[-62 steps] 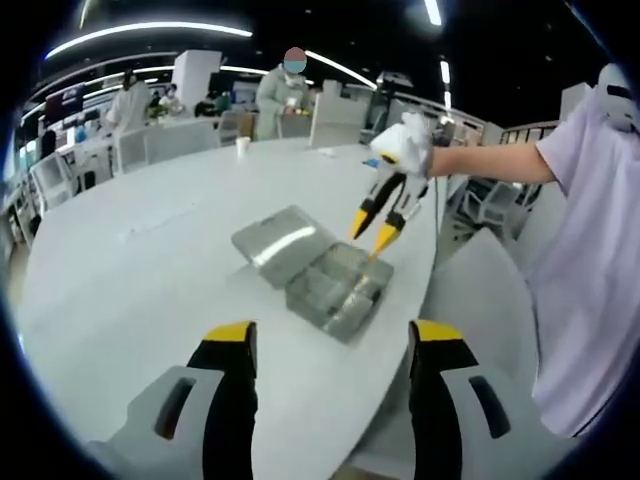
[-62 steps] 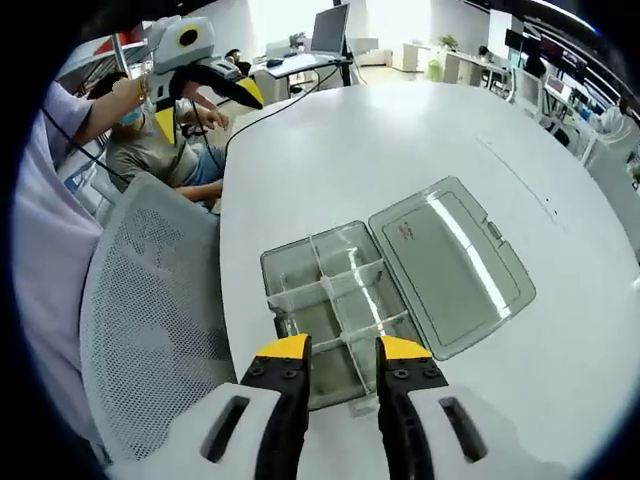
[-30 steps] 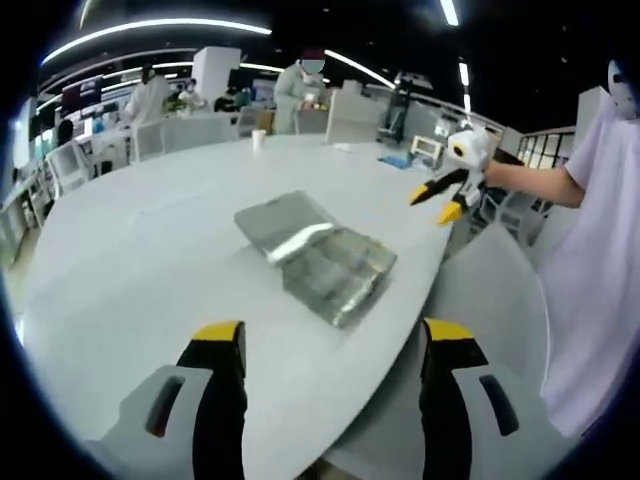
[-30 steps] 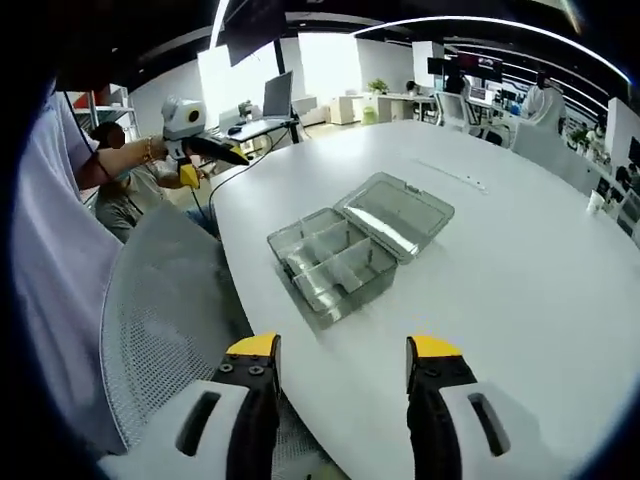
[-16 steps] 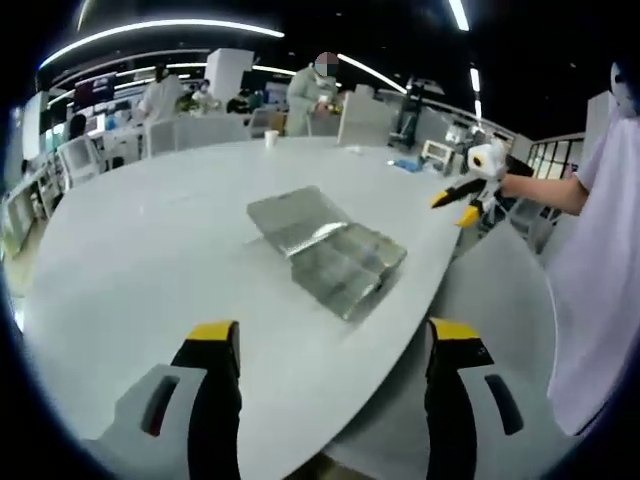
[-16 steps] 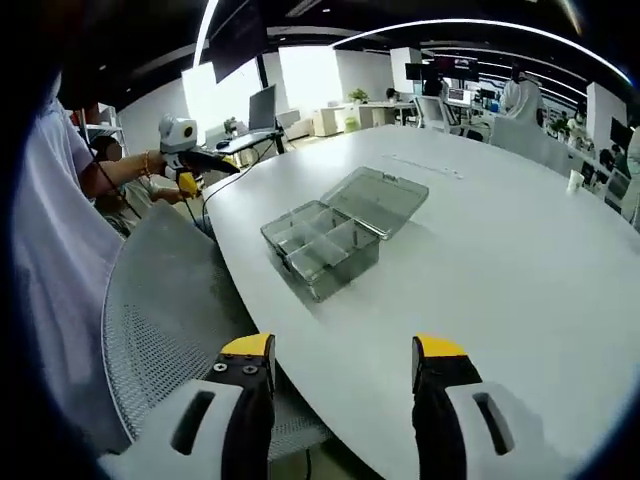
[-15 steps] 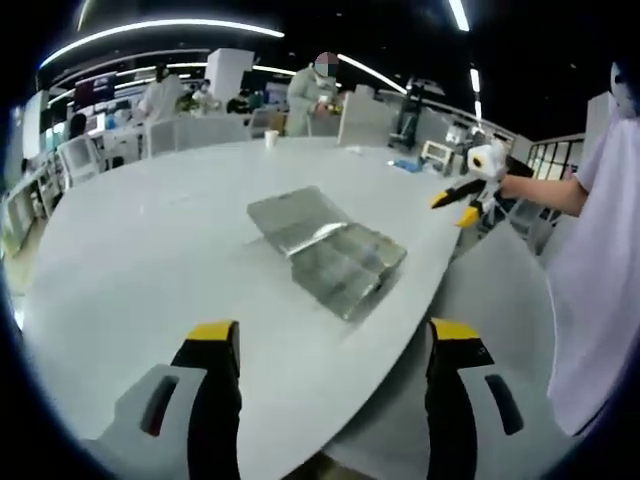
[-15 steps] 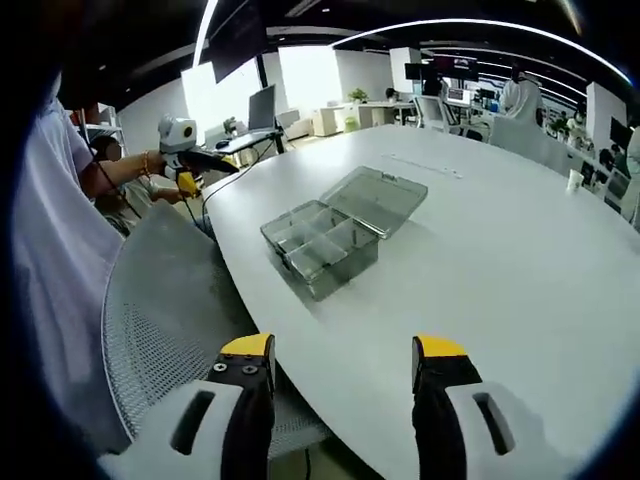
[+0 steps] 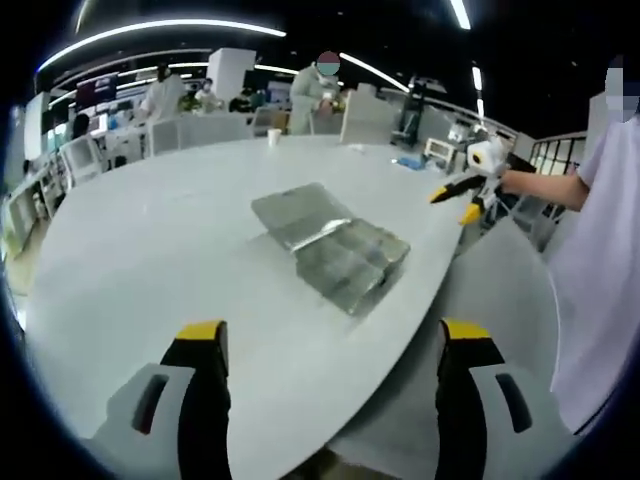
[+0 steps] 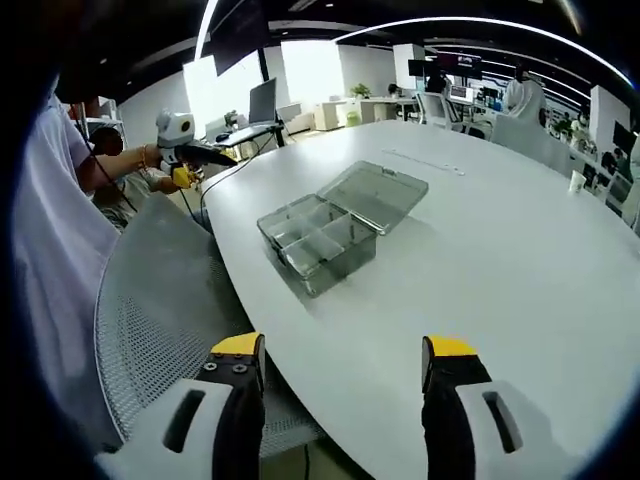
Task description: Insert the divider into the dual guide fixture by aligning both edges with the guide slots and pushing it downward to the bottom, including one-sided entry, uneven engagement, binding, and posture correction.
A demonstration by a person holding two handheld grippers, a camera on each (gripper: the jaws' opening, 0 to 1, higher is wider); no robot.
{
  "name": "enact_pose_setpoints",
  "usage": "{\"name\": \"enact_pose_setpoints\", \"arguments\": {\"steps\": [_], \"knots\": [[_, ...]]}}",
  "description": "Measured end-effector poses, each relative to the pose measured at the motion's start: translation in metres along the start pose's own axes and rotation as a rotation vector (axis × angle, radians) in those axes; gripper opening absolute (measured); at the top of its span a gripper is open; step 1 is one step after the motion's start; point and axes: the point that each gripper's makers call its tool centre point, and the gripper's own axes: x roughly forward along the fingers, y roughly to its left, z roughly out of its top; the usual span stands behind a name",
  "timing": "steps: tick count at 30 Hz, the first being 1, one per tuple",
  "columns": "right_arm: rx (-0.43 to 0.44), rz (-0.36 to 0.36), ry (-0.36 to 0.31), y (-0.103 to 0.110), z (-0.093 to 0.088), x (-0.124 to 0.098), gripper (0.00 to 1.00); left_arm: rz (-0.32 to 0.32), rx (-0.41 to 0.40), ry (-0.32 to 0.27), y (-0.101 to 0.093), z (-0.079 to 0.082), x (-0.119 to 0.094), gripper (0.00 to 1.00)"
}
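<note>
- Divider box – a clear plastic compartment case, the fixture here – sits on the big white table near its curved edge, lid flipped open and lying flat right beside the tray part.
- Inside the tray you can make out thin clear dividers standing in the slots, splitting it into several compartments; can't tell if any of them is only partway down.
- From the left gripper view the same box looks grey and shiny, lid on the far side.
- Left gripper is held back from the table edge, its 2 yellow-tipped jaws wide apart with nothing between them; it also pops up far off in the right gripper view, in a hand by a mesh chair.
- Right gripper is the same deal – jaws spread, empty, well away from the box. In the left gripper view it's out past the table edge.
- Background: a paper cup on the table's far side, desks and a few people standing.
</note>
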Motion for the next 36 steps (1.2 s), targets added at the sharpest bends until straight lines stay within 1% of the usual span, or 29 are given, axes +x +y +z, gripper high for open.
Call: {"name": "enact_pose_setpoints", "arguments": {"steps": [3,10,27,36], "knots": [[-0.001,0.002,0.002,0.001,0.001,-0.001,0.61,0.003,-0.001,0.01,0.002,-0.004,-0.001,0.85],[-0.005,-0.005,0.012,-0.002,0.0,-0.004,0.6,0.015,-0.005,0.006,0.008,-0.004,-0.006,0.85],[-0.02,-0.006,0.028,-0.002,0.0,-0.005,0.59,0.017,0.01,0.022,0.01,-0.005,-0.006,0.84],[-0.03,-0.004,0.033,-0.001,0.001,-0.005,0.58,0.014,0.015,0.023,0.01,-0.003,-0.007,0.84]]}}
